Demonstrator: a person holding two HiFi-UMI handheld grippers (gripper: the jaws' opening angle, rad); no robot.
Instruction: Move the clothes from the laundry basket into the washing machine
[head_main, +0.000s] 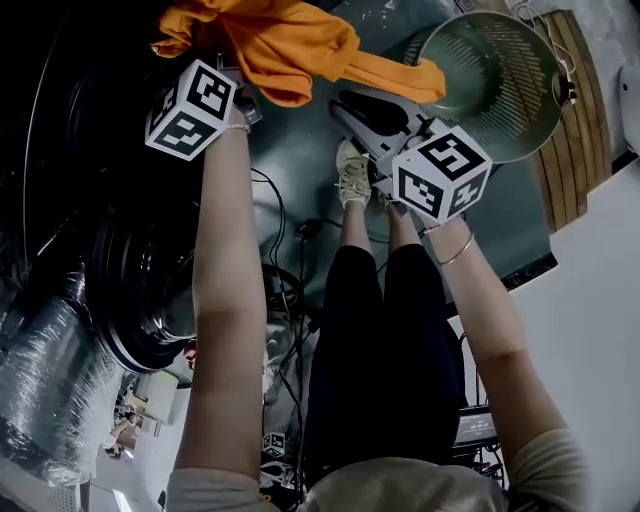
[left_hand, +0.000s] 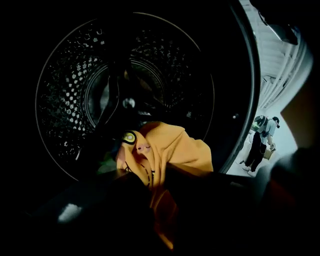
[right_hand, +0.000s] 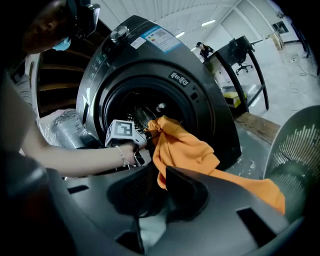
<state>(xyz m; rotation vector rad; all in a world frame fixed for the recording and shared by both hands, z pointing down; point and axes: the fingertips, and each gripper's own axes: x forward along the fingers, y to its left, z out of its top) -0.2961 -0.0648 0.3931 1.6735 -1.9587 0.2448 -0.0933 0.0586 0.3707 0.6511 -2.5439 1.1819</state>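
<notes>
An orange garment (head_main: 290, 45) hangs in front of the dark washing machine (right_hand: 165, 65), one sleeve trailing toward the empty green laundry basket (head_main: 500, 90). My left gripper (left_hand: 155, 175) is shut on a bunch of the orange cloth (left_hand: 175, 150) and points into the perforated drum (left_hand: 70, 80). In the right gripper view it sits at the door opening (right_hand: 142, 131). My right gripper (right_hand: 160, 172) is lower, near the basket (right_hand: 295, 145). Its jaws stand close together with a fold of the orange garment (right_hand: 185, 150) between the tips. The sleeve runs on behind its right jaw.
The machine's round door (head_main: 135, 300) stands open at the left. A silver foil-wrapped hose (head_main: 40, 370) lies beside it. Cables (head_main: 290, 290) cross the floor by the person's legs and shoe (head_main: 352, 172). Wooden planks (head_main: 580, 130) lie beyond the basket.
</notes>
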